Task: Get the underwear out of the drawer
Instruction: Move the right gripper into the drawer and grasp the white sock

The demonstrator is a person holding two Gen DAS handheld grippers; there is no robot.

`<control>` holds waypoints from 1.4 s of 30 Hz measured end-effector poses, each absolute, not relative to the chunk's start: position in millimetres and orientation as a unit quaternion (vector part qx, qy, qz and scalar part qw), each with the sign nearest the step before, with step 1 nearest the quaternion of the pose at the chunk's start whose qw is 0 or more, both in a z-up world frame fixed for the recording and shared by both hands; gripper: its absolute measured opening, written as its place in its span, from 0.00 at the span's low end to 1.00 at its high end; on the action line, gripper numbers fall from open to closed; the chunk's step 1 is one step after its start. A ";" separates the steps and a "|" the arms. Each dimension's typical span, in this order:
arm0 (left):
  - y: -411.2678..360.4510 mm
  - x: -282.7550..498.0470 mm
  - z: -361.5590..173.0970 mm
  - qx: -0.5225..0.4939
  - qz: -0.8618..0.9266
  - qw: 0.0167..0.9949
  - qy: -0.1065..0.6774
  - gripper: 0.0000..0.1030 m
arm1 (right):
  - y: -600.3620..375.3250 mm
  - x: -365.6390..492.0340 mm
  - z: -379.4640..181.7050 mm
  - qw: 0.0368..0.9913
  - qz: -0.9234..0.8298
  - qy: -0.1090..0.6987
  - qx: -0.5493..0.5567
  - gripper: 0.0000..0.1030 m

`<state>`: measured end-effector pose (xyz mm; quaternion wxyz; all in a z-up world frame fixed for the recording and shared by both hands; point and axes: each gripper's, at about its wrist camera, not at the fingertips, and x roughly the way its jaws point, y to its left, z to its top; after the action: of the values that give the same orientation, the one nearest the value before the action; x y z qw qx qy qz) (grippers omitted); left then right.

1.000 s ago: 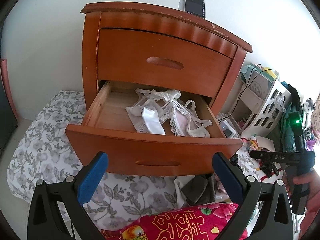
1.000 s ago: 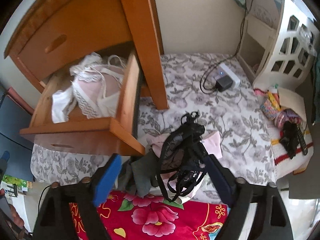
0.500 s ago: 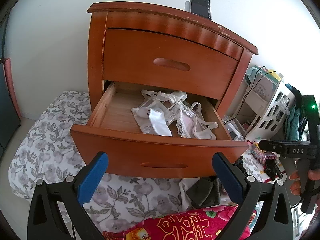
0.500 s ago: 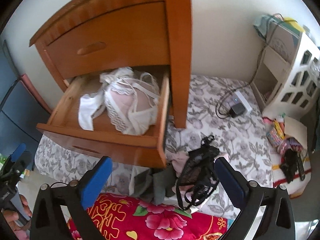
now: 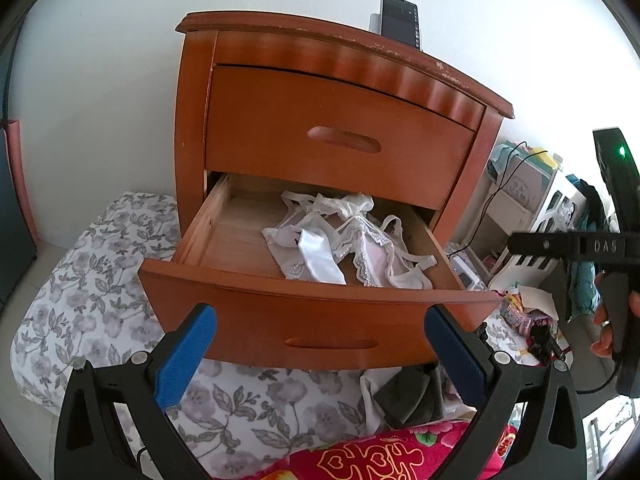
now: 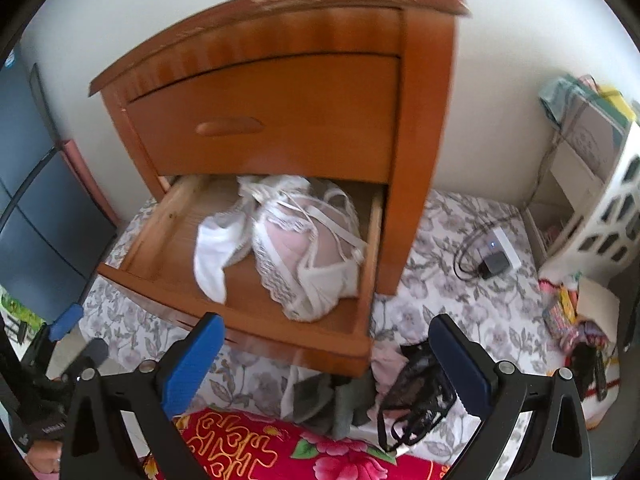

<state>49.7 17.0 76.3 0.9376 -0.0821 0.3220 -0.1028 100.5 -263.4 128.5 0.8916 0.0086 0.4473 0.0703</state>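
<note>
The lower drawer (image 5: 316, 320) (image 6: 240, 320) of a brown wooden nightstand (image 5: 340, 120) (image 6: 288, 112) stands pulled out. Inside lies a heap of white and pale pink lace underwear (image 5: 344, 240) (image 6: 296, 248). My left gripper (image 5: 320, 348) is open, low in front of the drawer's face, holding nothing. My right gripper (image 6: 324, 356) is open too, in front of the drawer's right front corner, with nothing between its fingers. On the floor below the drawer lie a black lace piece (image 6: 420, 388) and grey and pink garments (image 6: 340, 404) (image 5: 408, 396).
A flowered sheet (image 5: 100, 280) (image 6: 460, 280) and a red flowered cloth (image 6: 280, 452) cover the floor. A white shelf unit (image 6: 600, 208), a power strip with cables (image 6: 496, 252) and small clutter (image 6: 576, 320) stand at the right. A phone (image 5: 400, 20) leans on the nightstand top.
My right gripper has swung left from the floor pile to face the open drawer. The left gripper has shifted left a little. Both stay open.
</note>
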 end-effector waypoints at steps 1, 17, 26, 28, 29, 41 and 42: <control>17.7 50.3 76.0 -0.083 -0.103 0.938 0.322 1.00 | -258.2 103.0 131.7 0.893 0.075 0.444 0.004 1.00; 28.6 64.5 64.0 -0.099 -0.110 0.934 0.326 1.00 | -189.0 148.8 142.2 0.886 0.124 0.444 -0.045 1.00; 40.8 74.4 55.9 -0.108 -0.109 0.934 0.324 1.00 | -171.5 188.6 126.8 0.871 0.112 0.474 -0.053 1.00; 44.1 76.1 55.1 -0.111 -0.108 0.934 0.322 1.00 | -167.7 199.2 122.0 0.868 0.108 0.482 -0.055 1.00; 45.8 76.5 55.2 -0.112 -0.108 0.934 0.320 1.00 | -164.8 205.2 118.8 0.866 0.106 0.485 -0.060 1.00; 62.8 82.4 49.5 -0.128 -0.105 0.933 0.318 1.00 | -127.6 249.6 74.8 0.823 0.103 0.547 -0.114 0.99; 63.8 82.8 48.8 -0.129 -0.105 0.933 0.319 1.00 | -127.4 251.4 72.1 0.821 0.097 0.550 -0.117 0.99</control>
<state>82.8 63.8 48.8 0.9330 -0.1292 0.3190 -0.1052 251.4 -127.4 72.1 0.8212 -0.1167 0.5501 0.0968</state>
